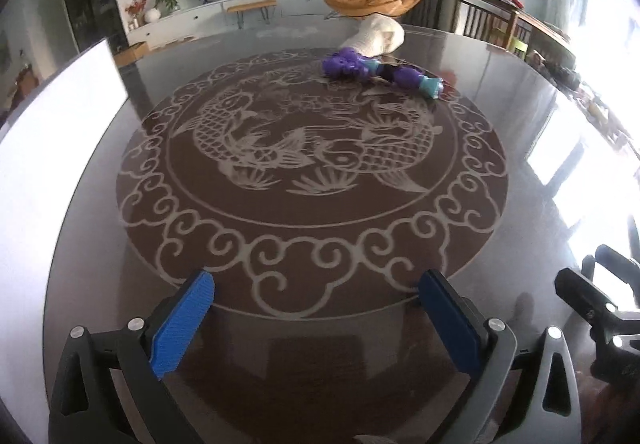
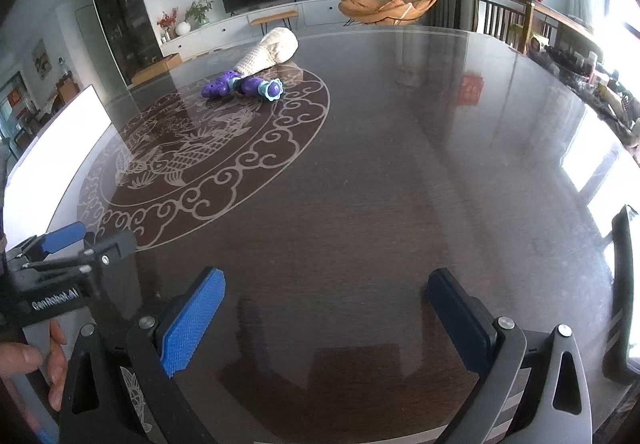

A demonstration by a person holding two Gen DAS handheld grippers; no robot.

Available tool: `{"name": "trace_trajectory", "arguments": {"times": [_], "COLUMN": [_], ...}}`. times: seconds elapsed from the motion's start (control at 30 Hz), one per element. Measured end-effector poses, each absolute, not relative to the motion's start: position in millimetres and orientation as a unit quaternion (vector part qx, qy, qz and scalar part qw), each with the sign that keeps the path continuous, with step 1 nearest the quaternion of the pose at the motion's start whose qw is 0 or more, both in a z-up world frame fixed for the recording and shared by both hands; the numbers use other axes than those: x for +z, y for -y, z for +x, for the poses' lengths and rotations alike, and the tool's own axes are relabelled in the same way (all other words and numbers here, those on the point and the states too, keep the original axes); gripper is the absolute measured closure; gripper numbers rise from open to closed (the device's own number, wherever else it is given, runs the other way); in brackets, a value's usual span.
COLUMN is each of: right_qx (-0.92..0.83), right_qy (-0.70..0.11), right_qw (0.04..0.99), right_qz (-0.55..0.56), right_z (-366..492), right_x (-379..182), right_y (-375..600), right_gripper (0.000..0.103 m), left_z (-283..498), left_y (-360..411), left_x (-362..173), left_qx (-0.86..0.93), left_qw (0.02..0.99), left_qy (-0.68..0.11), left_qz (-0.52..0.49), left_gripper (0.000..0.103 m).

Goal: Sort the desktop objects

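Purple toy lies toward the far edge of the glossy dark surface, touching a cream knitted pouch just behind it. Left claw and right claw hover spread wide, empty, over the near edge. A white board stands at the left edge.

Left gripper and right gripper both level, side by side, jaws spread wide, blue pads empty; a bare hand grips the left handle.
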State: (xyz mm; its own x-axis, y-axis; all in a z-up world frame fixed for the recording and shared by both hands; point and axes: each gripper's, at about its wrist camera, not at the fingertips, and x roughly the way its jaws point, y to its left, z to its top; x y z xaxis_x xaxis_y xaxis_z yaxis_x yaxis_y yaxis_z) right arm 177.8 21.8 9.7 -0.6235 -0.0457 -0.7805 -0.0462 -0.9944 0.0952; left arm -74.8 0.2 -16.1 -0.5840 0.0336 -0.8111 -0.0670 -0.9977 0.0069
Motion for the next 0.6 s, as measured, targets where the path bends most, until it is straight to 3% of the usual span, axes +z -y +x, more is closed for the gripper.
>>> {"name": "trace_trajectory", "arguments": {"times": [0.6], "right_qx": [0.895], "right_qy": [-0.026], "right_qw": [0.008], "right_qz": [-0.446], "right_z": [175.6], "right_x": [7.8], "right_y": [-15.5], "right_gripper": [0.000], "left_z": [-75.2], "left_y": [-0.4], "left_x": [-16.4], "left_qx": [0.890], "left_qw": [0.029], "left_qy": [-0.017], "left_qz": [-0.455], "left_gripper": [0.000]}}
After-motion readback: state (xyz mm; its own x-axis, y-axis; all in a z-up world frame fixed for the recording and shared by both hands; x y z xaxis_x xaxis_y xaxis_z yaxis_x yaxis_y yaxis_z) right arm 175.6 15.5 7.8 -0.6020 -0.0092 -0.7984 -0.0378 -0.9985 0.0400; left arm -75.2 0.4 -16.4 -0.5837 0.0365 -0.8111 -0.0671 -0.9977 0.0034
